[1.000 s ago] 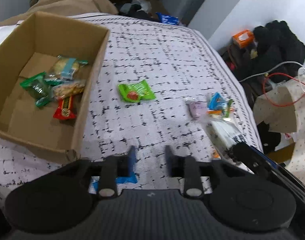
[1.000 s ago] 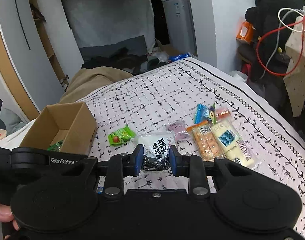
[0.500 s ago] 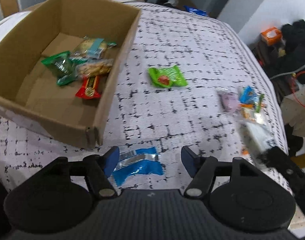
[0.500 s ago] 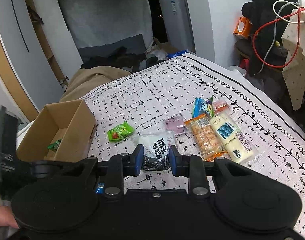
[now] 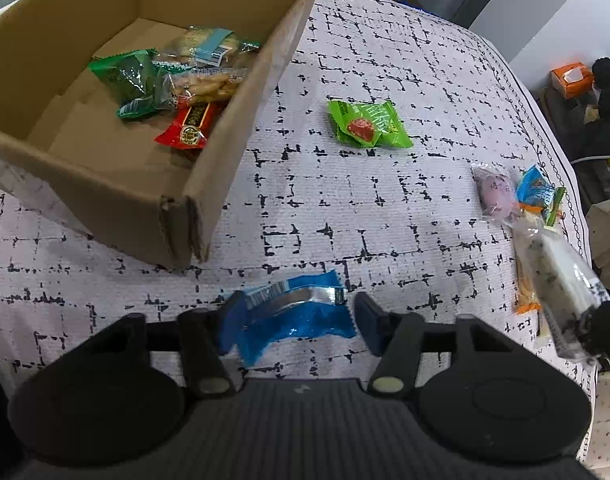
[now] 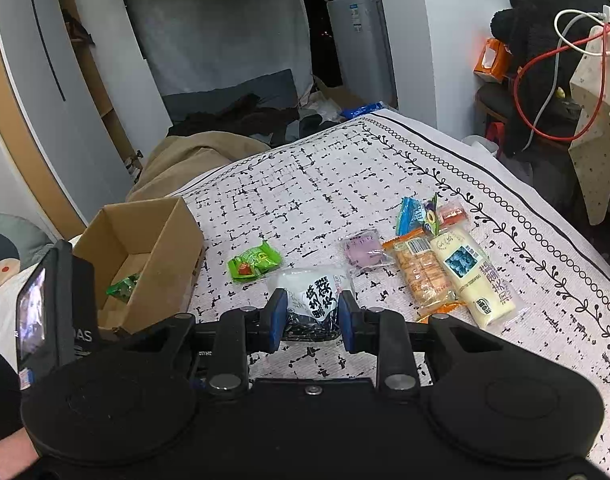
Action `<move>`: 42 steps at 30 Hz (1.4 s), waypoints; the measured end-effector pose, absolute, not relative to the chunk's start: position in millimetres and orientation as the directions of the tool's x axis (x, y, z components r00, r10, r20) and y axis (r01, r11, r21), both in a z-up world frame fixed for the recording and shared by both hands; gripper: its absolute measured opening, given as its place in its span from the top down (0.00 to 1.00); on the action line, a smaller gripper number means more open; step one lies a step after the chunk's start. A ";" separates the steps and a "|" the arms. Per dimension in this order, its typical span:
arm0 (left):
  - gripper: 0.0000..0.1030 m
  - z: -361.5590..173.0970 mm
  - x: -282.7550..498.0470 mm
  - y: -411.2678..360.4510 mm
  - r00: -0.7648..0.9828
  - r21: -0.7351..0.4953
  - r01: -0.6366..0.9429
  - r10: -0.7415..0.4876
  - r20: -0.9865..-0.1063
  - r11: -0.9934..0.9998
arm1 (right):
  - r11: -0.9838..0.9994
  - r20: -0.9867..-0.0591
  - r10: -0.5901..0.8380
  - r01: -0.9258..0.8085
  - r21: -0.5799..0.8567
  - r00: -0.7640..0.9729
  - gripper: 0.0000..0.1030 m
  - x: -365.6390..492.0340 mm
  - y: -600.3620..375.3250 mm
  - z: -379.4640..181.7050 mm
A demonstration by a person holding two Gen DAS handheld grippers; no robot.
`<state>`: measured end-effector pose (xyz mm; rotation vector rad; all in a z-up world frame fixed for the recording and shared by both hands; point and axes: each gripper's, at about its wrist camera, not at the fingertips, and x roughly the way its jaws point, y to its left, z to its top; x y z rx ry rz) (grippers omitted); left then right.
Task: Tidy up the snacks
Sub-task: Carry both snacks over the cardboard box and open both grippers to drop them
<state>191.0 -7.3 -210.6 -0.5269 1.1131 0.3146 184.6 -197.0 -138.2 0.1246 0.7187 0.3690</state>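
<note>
A blue foil snack packet (image 5: 301, 320) lies on the patterned bedspread between the fingers of my left gripper (image 5: 297, 307). The jaws are closing around it; the right pad still stands a little off its edge. The cardboard box (image 5: 241, 132) sits just up and left of it, with several snack packets inside. My right gripper (image 6: 311, 316) is shut on a white packet with black print (image 6: 313, 296), held just above the bed; the same packet (image 5: 561, 276) shows at the right of the left wrist view. A green packet (image 5: 367, 124) lies between box and pile.
A pink packet (image 6: 365, 250), an orange cracker pack (image 6: 421, 272), a long cream packet (image 6: 473, 276) and small blue packets (image 6: 411, 216) lie grouped on the right of the bed. The box (image 6: 161, 248) is on the left. Clothes and cables crowd the far right.
The left gripper has sunk toward the bed and tipped further down; its jaws now straddle the blue packet. The right gripper and its white packet have stayed put.
</note>
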 end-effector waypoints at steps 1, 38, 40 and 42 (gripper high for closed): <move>0.55 -210.8 191.0 -6.8 0.421 -0.248 -0.490 -0.022 -0.907 0.836 | 0.928 -0.618 0.371 -0.288 0.235 0.693 0.74 184.4 -196.5 -136.6; 0.77 -88.9 163.9 51.6 0.738 -0.486 -0.383 -0.056 -0.672 0.786 | 0.905 -0.559 0.414 -0.390 0.169 0.718 0.74 187.3 -108.1 -73.3; 0.77 -84.5 162.5 63.5 0.751 -0.506 -0.389 -0.054 -0.659 0.769 | 0.900 -0.560 0.422 -0.402 0.167 0.712 0.74 188.5 -96.9 -72.6; 0.77 -80.7 161.5 72.9 0.761 -0.518 -0.392 -0.049 -0.647 0.761 | 0.897 -0.563 0.426 -0.413 0.159 0.708 0.74 189.9 -85.2 -72.7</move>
